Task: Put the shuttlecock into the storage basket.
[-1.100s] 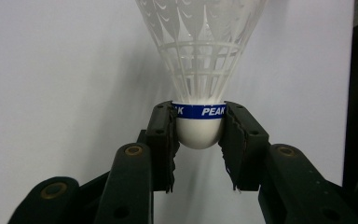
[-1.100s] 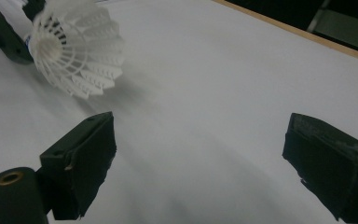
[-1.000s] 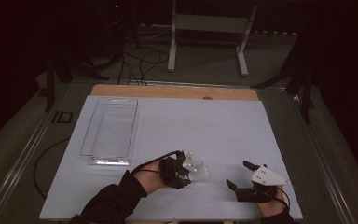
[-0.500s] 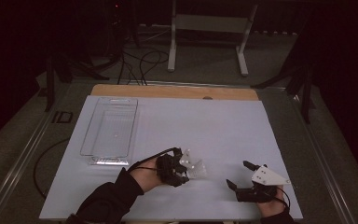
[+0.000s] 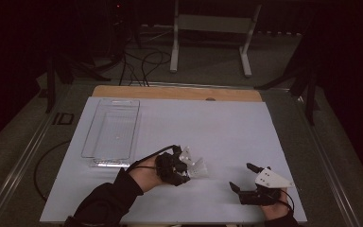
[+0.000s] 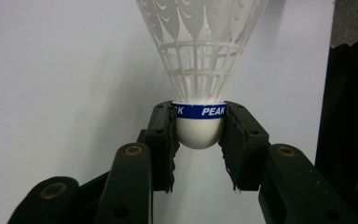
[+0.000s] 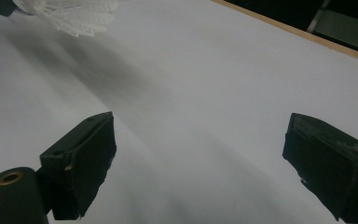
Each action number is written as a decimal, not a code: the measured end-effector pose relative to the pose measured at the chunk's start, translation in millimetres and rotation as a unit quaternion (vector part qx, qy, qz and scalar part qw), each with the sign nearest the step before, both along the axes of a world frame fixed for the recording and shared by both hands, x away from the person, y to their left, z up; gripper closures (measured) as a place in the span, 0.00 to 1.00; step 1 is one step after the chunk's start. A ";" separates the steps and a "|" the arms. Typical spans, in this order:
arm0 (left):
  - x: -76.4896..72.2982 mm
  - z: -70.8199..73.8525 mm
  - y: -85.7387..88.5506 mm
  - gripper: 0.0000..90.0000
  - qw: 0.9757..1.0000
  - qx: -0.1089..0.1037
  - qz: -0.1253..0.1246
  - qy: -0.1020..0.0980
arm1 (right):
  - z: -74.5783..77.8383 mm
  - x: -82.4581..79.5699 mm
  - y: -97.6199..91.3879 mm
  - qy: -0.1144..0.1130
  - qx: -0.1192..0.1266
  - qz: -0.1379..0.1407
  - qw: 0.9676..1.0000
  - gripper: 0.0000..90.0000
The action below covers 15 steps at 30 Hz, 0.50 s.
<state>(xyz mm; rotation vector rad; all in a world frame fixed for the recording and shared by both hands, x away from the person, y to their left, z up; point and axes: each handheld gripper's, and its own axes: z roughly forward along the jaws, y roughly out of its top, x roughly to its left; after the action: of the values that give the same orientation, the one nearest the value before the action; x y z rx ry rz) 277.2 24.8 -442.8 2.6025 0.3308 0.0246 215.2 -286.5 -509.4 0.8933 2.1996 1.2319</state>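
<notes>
Left gripper view: left gripper (image 6: 199, 140) clamps shuttlecock (image 6: 199, 70) at its white cork; blue band reads "PEAK". Right gripper (image 5: 246, 178) spread wide, nothing between jaws, right of shuttlecock on the white table (image 5: 227, 127). Beyond, left of shuttlecock: clear tray (image 5: 112, 132), contents unclear.

The high view looks forward and down from above the near edge, taking in the whole white table (image 5: 227, 127); the left gripper view sits close behind the shuttlecock (image 6: 199, 70) at centre frame; the right gripper view skims low, sharing that shuttlecock (image 7: 70, 14) at upper left.
</notes>
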 end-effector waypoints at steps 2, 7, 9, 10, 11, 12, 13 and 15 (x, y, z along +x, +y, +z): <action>-0.2 1.4 0.5 0.74 1.000 0.002 0.000 -0.004 | 0.0 0.0 0.0 0.000 0.000 0.000 1.000 0.10; 1.9 10.0 6.3 0.74 1.000 -0.004 0.008 0.002 | 0.3 -0.1 -0.7 -0.001 0.001 0.000 1.000 0.10; 1.9 10.0 6.3 0.74 1.000 -0.004 0.008 0.002 | 0.2 -0.1 -0.6 -0.002 -0.001 0.000 1.000 0.10; 2.5 12.2 9.4 0.74 1.000 -0.003 0.009 0.003 | 0.3 0.0 -0.4 -0.002 0.000 0.002 1.000 0.10; 2.5 12.2 9.4 0.74 1.000 -0.003 0.009 0.003 | 0.3 -0.1 -0.2 -0.002 0.000 0.001 1.000 0.10; 2.9 13.0 11.1 0.74 1.000 -0.007 0.009 0.008 | 0.4 -0.1 -0.2 -0.003 -0.001 0.002 1.000 0.10; 3.2 13.2 12.1 0.74 1.000 -0.012 0.016 0.014 | 0.5 -0.2 -0.2 -0.002 0.000 0.002 1.000 0.10; 4.6 15.0 16.1 0.74 1.000 -0.012 0.021 0.018 | 0.7 -0.2 -0.1 -0.003 0.001 0.001 1.000 0.10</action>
<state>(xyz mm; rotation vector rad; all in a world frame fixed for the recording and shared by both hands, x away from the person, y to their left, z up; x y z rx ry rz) 281.8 40.9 -427.8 2.5750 0.3961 -0.0116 215.0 -286.6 -508.8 0.8870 2.1950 1.2375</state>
